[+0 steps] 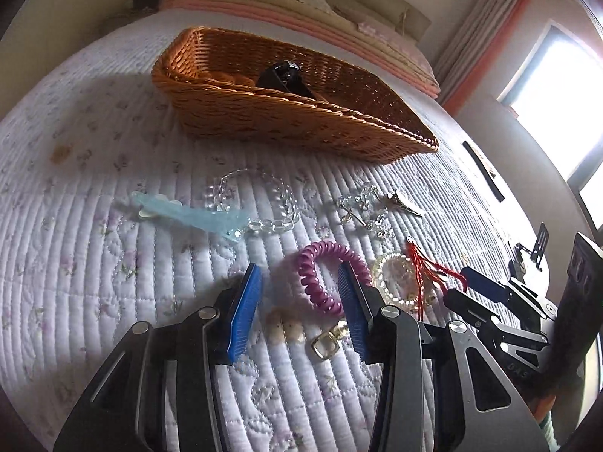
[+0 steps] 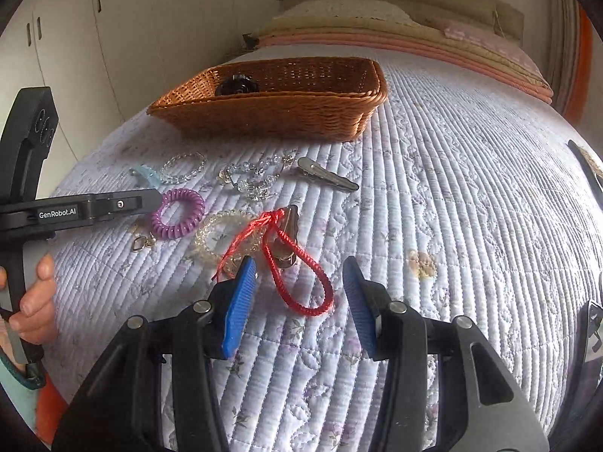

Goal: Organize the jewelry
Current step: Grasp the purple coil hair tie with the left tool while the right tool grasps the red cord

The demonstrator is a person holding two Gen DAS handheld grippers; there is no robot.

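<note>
Right now both tools are spread, pinching nothing. Right tool [image 2: 297, 293] straddles the red braided cord loop [image 2: 301, 282] on the bed quilt [image 2: 452, 188]; loop's long axis runs fore-aft between the fingers. Left tool [image 1: 301, 301] brackets the purple coil hair tie [image 1: 328, 275]. Wicker basket [image 2: 264, 113] lies beyond.

A quilted floral bedspread [image 2: 452, 188] covers the bed. Beyond it, folded blankets [image 2: 395, 43] are stacked; white wardrobe doors [image 2: 113, 19] stand beside it, a bright window [image 1: 557, 86] opposite.
</note>
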